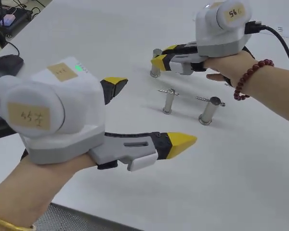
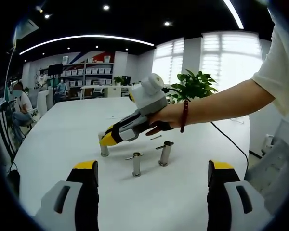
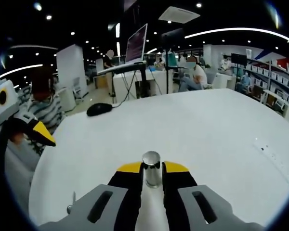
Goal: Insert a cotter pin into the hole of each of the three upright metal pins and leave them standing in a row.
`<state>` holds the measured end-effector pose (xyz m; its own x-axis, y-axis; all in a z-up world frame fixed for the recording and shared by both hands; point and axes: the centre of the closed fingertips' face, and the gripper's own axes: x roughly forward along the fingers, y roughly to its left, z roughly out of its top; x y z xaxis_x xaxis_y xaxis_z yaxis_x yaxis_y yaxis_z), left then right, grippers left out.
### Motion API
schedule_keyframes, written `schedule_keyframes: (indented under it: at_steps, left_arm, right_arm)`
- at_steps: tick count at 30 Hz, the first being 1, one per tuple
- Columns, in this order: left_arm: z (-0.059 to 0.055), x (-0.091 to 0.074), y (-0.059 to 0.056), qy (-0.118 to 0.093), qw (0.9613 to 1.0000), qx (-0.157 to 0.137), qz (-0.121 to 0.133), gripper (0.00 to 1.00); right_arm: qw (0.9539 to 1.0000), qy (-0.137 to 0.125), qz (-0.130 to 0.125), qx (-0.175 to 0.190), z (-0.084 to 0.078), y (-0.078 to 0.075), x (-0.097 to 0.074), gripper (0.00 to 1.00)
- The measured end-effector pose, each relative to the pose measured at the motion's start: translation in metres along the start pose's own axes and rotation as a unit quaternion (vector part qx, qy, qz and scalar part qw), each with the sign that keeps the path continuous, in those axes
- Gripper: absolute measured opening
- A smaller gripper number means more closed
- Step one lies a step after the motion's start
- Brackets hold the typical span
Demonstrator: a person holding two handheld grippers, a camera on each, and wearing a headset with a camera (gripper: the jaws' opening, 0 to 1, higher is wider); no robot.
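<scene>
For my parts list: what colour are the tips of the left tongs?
The left tongs have yellow tips; best in the head view.

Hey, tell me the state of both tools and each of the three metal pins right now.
left tool: open, holding nothing.
right tool: shut on the far pin.
middle pin: standing free, cotter pin through it.
near pin: standing free, its own cotter pin through it.
far pin: standing, clamped by the right tool, no cotter pin visible in it.
</scene>
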<state>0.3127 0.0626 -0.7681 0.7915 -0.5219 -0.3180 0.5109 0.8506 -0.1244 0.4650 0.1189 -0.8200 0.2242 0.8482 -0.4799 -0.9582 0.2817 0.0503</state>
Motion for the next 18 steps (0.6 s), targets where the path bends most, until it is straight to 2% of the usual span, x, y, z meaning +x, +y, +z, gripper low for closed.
schedule_keyframes:
  at_steps: [7,15,18]
  left_arm:
    - [-0.0014,0.0002,0.0009,0.005,1.0000,0.002,0.003,0.94]
    - [0.0004,0.0004,0.0037,0.003,0.9999,-0.007,0.008,0.94]
    - [0.0025,0.0005,0.0043,-0.002,0.9999,-0.010,0.009,0.94]
  right_arm:
    - [0.9999,0.001,0.000,0.012,-0.0001,-0.0011,0.0000,0.14]
    - [0.9996,0.017,-0.014,-0.015,-0.0001,-0.0049,-0.0025,0.13]
    - [0.9994,0.022,-0.012,-0.023,-0.0007,-0.0039,-0.0046,0.13]
